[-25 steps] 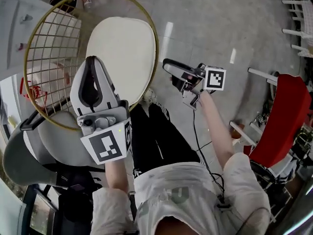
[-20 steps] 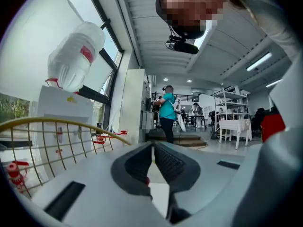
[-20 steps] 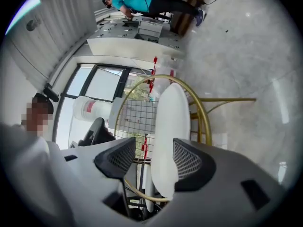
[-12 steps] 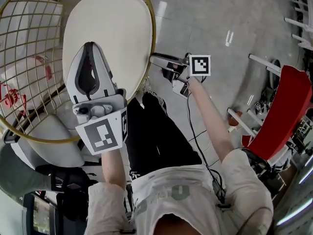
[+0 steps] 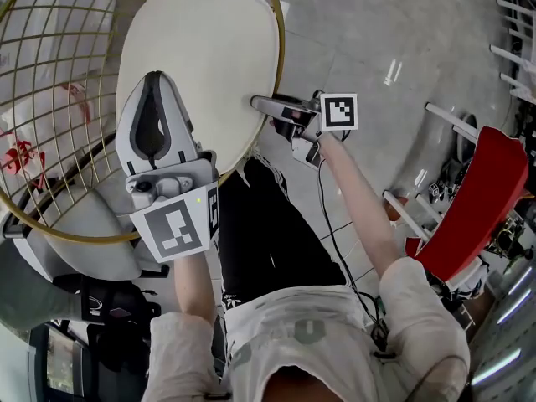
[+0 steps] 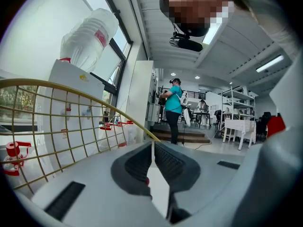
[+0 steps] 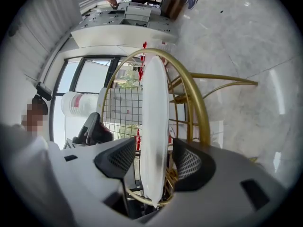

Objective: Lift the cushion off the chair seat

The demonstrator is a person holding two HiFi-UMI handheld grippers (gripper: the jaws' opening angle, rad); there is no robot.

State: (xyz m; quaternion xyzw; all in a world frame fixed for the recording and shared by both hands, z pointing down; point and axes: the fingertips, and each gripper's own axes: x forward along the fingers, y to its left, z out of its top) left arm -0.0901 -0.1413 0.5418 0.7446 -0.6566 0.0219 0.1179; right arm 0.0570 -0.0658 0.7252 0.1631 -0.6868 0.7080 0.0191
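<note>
A cream oval cushion (image 5: 201, 65) lies on the seat of a gold wire chair (image 5: 279, 40). My left gripper (image 5: 155, 78) hovers over the cushion's near left part with its jaws shut and nothing between them; its own view shows the tips (image 6: 152, 148) meeting. My right gripper (image 5: 255, 101) reaches in at the cushion's right edge. In the right gripper view the thin cushion edge (image 7: 155, 126) stands between the open jaws (image 7: 154, 148), with a gap on each side. The gold rim (image 7: 201, 112) runs just behind the right pad.
A red chair (image 5: 481, 199) stands at the right on the grey floor. A pale grey seat (image 5: 92, 233) sits below the gold frame at left. My black-trousered legs (image 5: 268, 233) are close to the chair. A water dispenser (image 6: 90, 37) stands behind the wire back.
My right gripper has moved left from beside the chair until its open jaws straddle the cushion's right edge. The left gripper has stayed shut over the cushion.
</note>
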